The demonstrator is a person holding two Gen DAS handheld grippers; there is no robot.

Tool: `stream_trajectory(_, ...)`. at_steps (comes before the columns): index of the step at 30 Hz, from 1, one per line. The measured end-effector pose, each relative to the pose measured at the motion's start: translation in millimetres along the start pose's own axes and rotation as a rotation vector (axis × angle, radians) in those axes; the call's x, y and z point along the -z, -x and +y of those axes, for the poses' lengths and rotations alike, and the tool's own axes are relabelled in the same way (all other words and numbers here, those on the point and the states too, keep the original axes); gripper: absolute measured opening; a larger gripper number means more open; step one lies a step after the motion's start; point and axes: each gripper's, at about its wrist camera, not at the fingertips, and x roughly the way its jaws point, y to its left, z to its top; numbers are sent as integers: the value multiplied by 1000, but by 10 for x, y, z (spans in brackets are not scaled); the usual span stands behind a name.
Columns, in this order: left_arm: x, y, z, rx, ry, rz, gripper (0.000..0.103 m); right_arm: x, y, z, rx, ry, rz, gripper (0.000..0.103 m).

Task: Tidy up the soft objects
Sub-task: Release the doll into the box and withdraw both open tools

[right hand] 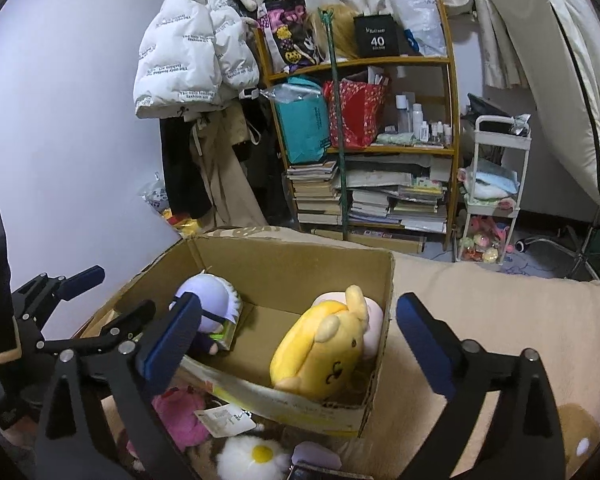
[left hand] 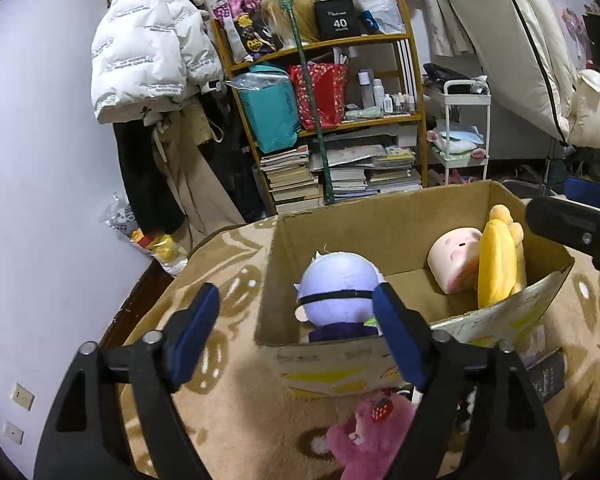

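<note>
**Three toys boxed, more waiting in front of the box**

The cardboard box (right hand: 284, 264) sits open on a beige patterned blanket (left hand: 228, 412), its flaps out of the way so toys can be dropped in from above. Three soft toys lie inside. A doll with pale lilac hair (left hand: 336, 296) sits against the left wall, with bare cardboard floor between it and the others. At the right end, a yellow dog plush (right hand: 324, 344) leans on a pink-and-cream face plush (left hand: 454, 258), the two packed together against the right wall, which looks like a way of saving floor space.

Outside the box, just beside its near wall, I count at least three toys not yet packed: a pink bear with a strawberry patch (left hand: 370, 436), a white fluffy flower with a yellow centre (right hand: 256, 456), and a pale lilac item (right hand: 318, 454) at the bottom edge, too cut off to identify. A paper tag (right hand: 224, 420) lies on the pink bear.

The left gripper (left hand: 296, 334) hovers over the near-left corner of the box, jaws wide apart and holding nothing. The right gripper (right hand: 296, 332) hangs above the near wall, also spread apart and empty. With both free, the likely next step is reaching down for one of the toys in front.
</note>
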Motion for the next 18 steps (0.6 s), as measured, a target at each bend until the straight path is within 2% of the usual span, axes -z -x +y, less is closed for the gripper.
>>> stream_trajectory(6,34,270,101,-14,6,-17,94,-10,230,35,18,-6,-20,103)
stream_trajectory(18,189,779,216,-29,16,-12,99,105,707,152,45,13,-25,103)
